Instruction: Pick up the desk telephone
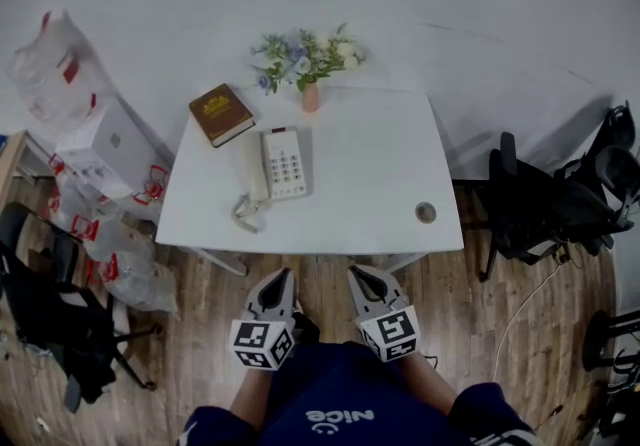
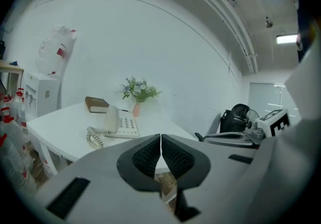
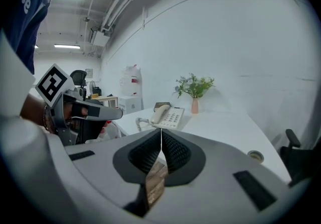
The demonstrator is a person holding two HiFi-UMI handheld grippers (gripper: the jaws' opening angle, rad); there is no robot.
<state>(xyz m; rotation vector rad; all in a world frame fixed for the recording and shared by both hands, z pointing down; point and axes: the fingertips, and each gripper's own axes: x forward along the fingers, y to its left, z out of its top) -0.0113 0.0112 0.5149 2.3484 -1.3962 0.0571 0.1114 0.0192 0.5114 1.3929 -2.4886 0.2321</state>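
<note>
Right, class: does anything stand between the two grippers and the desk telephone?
Nothing visible: left gripper and right gripper hang short of the table; only bare tabletop lies before the desk telephone; book and vase sit behind it.

The bench (image 1: pixel 380 184) is white. The telephone (image 1: pixel 283 162) is white with grey keys. The book (image 1: pixel 221 114) is brown with gold print. The vase (image 1: pixel 311 97) is pink. The flowers (image 1: pixel 305 52) are pale blue and white, with green leaves. The floor (image 1: pixel 470 334) is brown wood grain. The left gripper (image 1: pixel 279 279) and right gripper (image 1: pixel 366 276) are grey, with black-and-white square markers.

The white tabletop (image 1: pixel 370 184) carries a telephone (image 1: pixel 275 169), a brown book (image 1: pixel 221 114) and a flower vase (image 1: pixel 310 96).
</note>
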